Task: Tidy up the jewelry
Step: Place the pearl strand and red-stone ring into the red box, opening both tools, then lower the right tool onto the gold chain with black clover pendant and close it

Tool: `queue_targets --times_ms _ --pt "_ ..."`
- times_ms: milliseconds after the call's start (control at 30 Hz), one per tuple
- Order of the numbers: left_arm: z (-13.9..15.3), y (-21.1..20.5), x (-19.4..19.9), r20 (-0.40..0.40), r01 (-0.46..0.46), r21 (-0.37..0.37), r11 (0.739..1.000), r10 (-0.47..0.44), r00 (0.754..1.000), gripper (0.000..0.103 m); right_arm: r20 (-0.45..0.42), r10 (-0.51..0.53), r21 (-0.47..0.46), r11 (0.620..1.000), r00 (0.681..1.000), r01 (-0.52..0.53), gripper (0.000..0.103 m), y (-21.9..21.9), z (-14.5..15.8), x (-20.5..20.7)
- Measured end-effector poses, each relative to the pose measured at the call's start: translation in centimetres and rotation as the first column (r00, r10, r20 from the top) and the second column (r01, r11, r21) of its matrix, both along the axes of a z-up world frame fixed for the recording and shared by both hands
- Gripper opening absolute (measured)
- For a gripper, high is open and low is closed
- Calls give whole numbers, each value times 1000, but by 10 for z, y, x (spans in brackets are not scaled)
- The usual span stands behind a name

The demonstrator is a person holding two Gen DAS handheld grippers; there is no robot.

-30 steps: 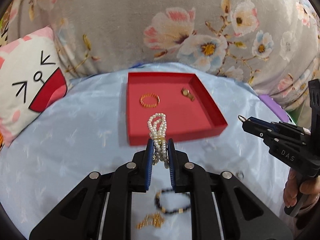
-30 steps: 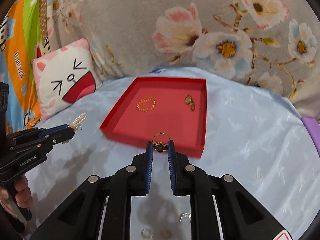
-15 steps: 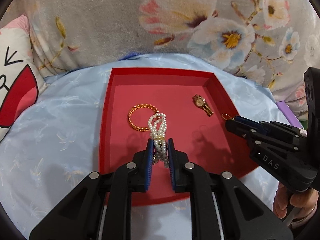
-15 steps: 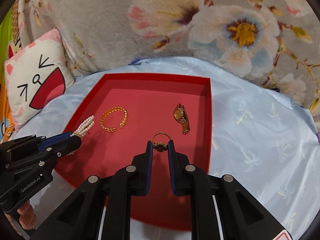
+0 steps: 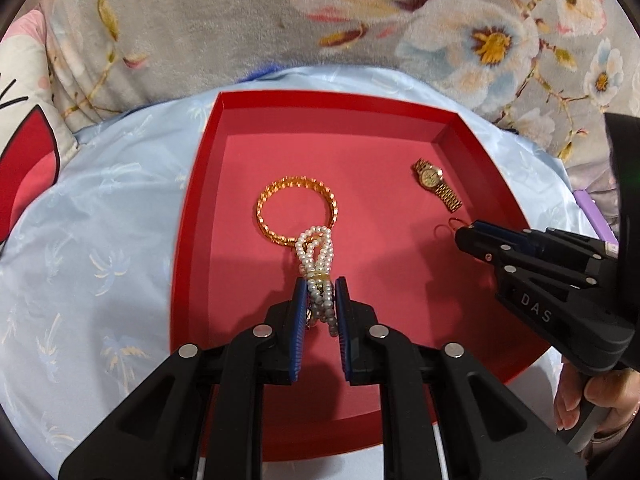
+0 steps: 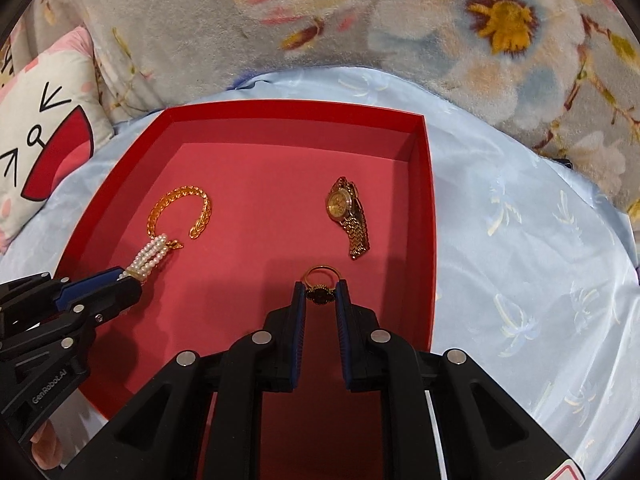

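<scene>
The left gripper (image 5: 319,300) has its jaws clamped on a pearl bracelet (image 5: 316,256), which sticks out forward over the floor of the red tray (image 5: 208,128). The pearl loops overlap the near edge of a gold bracelet (image 5: 297,208) lying in the left half of the tray; whether they touch it cannot be told. From the right wrist view the same gripper (image 6: 124,280) enters from the left, the pearls (image 6: 150,258) reaching to the open end of the gold bracelet (image 6: 180,212).

The right gripper (image 6: 320,294) has its jaws closed on a ring (image 6: 320,284) with a dark stone, the gold band pointing forward above the tray (image 6: 424,208) near its right wall. A gold watch (image 6: 348,216) lies on the tray floor just beyond the ring, its strap trailing toward the gripper. In the left wrist view the right gripper (image 5: 460,234) comes in from the right, the ring (image 5: 450,226) showing at its tip, with the watch (image 5: 434,188) near it.

The tray sits on a pale blue cloth (image 6: 520,240). Behind it hangs a floral blanket (image 5: 240,20), and a cat cushion (image 6: 44,120) lies at the left.
</scene>
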State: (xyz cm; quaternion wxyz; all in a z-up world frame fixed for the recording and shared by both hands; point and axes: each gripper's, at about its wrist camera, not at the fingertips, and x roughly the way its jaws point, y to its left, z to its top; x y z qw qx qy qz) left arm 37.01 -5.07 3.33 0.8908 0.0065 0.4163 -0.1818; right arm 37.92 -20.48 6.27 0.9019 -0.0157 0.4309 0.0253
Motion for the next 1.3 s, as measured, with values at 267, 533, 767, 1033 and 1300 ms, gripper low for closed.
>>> queue_targets --times_ms 267,533,767,1033,1300 --pt "-3 2 4 -9 -13 -2 1000 13 1000 20 7 5 -39 999 1000 -5 17 3 -1 3" --pt "50 32 -34 126 -34 -66 997 42 991 58 147 -13 88 996 989 0 36 -27 53 -53" --pt "70 73 -102 146 -38 -73 997 48 988 65 195 -8 121 993 981 -16 43 -50 77 -146" --pt "43 91 -177 88 -41 -44 998 45 995 65 174 -6 149 989 985 -20 43 -45 59 -242" --pt "7 85 -237 84 -66 7 998 65 994 67 129 19 164 986 992 -40 43 -21 26 -310"
